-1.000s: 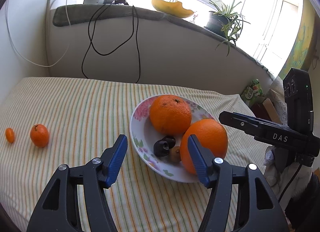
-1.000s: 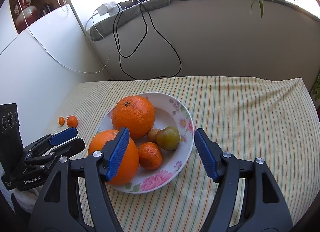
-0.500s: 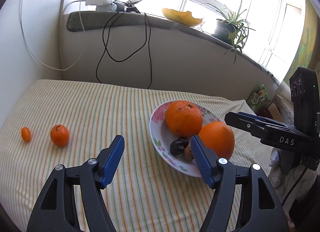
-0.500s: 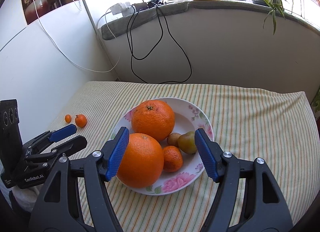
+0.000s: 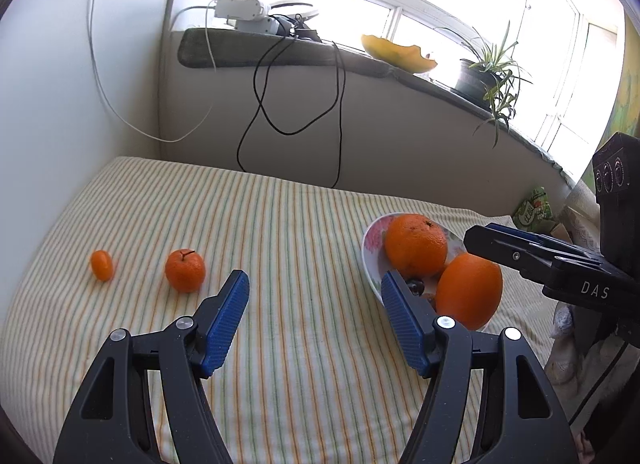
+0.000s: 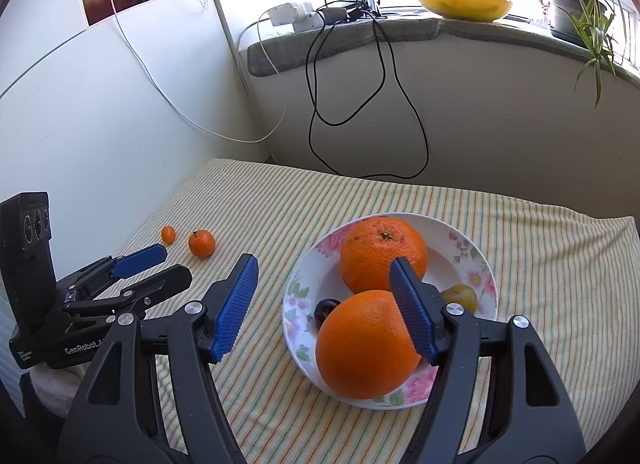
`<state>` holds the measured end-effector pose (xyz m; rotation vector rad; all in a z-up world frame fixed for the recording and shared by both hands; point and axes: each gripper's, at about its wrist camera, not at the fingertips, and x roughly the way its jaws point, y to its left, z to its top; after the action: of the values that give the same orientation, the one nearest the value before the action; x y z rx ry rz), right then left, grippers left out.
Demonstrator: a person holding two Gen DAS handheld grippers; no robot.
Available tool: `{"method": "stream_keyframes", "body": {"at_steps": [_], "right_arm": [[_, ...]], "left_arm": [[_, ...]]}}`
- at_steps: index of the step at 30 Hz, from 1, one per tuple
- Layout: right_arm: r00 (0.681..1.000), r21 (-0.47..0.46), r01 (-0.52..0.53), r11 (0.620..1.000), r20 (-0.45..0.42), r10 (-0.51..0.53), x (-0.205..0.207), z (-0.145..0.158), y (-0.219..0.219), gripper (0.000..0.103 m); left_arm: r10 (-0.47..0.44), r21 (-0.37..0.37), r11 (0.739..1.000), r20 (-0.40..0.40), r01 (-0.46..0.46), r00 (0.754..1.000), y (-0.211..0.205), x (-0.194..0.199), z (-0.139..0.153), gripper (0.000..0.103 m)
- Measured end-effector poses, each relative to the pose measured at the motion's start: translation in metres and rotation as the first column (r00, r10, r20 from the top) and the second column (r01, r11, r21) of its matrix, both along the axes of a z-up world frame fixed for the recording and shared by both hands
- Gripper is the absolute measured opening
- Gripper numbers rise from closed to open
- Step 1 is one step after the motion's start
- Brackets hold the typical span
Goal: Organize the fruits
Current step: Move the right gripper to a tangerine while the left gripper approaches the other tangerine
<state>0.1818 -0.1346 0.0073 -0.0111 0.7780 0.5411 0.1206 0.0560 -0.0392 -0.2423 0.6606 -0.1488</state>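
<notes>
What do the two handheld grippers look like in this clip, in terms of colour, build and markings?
Both are black plastic clamp-style frames with silver pivot screws and ribbed blue finger pads. The left gripper shows "GenRobot.AI" lettering on its side in the right wrist view, plus a black block with three round lenses. The right gripper carries white "DAS" lettering and a similar lens block. No hands or sleeves are visible.

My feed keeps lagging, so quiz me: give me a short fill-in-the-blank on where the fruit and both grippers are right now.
1. The number of big oranges on the flowered plate is ____.
2. The small mandarin and the tiny orange fruit lie on the striped ____, off the plate.
3. The left gripper and the right gripper both have their jaws ____ and hold nothing.

Missing words: two; cloth; open
</notes>
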Motion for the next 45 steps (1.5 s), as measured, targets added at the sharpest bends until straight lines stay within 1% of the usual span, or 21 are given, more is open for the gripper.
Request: {"method": "stream_keyframes", "body": {"at_steps": [14, 20, 29, 31, 36, 38, 40, 41, 42, 44, 45], "right_arm": [[0.994, 0.001, -0.111, 0.994, 0.001, 0.111, -0.005, -0.002, 0.058, 0.071], [0.989, -0.004, -0.150, 0.989, -0.012, 0.150, -0.003, -0.008, 0.082, 0.071], [0.984, -0.009, -0.176, 0.984, -0.042, 0.176, 0.005, -0.023, 0.117, 0.071], [0.982, -0.012, -0.183, 0.983, -0.047, 0.182, 0.007, -0.027, 0.124, 0.071], [0.978, -0.027, -0.200, 0.979, -0.061, 0.198, 0.011, -0.039, 0.140, 0.071], [0.976, -0.034, -0.210, 0.977, -0.066, 0.208, 0.012, -0.044, 0.147, 0.071], [0.973, -0.042, -0.222, 0.974, -0.072, 0.219, 0.013, -0.049, 0.154, 0.071], [0.972, -0.048, -0.228, 0.973, -0.074, 0.224, 0.013, -0.052, 0.157, 0.069], [0.970, -0.052, -0.235, 0.971, -0.077, 0.231, 0.013, -0.054, 0.161, 0.067], [0.966, -0.063, -0.250, 0.966, -0.081, 0.245, 0.013, -0.058, 0.167, 0.063], [0.965, -0.071, -0.255, 0.964, -0.082, 0.250, 0.013, -0.060, 0.170, 0.063]], "left_arm": [[0.108, 0.003, 0.994, -0.010, -0.108, 0.994, 0.058, -0.014, -0.012, 0.069], [0.153, -0.008, 0.988, -0.028, -0.153, 0.988, 0.083, -0.018, -0.024, 0.068], [0.203, -0.031, 0.978, -0.048, -0.204, 0.978, 0.117, -0.022, -0.038, 0.068], [0.209, -0.036, 0.977, -0.052, -0.211, 0.977, 0.123, -0.020, -0.040, 0.065], [0.211, -0.036, 0.976, -0.068, -0.213, 0.975, 0.133, -0.011, -0.046, 0.055], [0.207, -0.035, 0.977, -0.075, -0.210, 0.975, 0.135, -0.007, -0.049, 0.053], [0.204, -0.035, 0.978, -0.084, -0.207, 0.975, 0.138, -0.003, -0.052, 0.048], [0.201, -0.034, 0.978, -0.089, -0.205, 0.976, 0.139, -0.002, -0.054, 0.044], [0.200, -0.032, 0.979, -0.093, -0.204, 0.975, 0.139, 0.001, -0.055, 0.042], [0.200, -0.026, 0.979, -0.100, -0.203, 0.975, 0.141, 0.005, -0.057, 0.042], [0.198, -0.026, 0.979, -0.102, -0.202, 0.975, 0.142, 0.007, -0.058, 0.040]]}}
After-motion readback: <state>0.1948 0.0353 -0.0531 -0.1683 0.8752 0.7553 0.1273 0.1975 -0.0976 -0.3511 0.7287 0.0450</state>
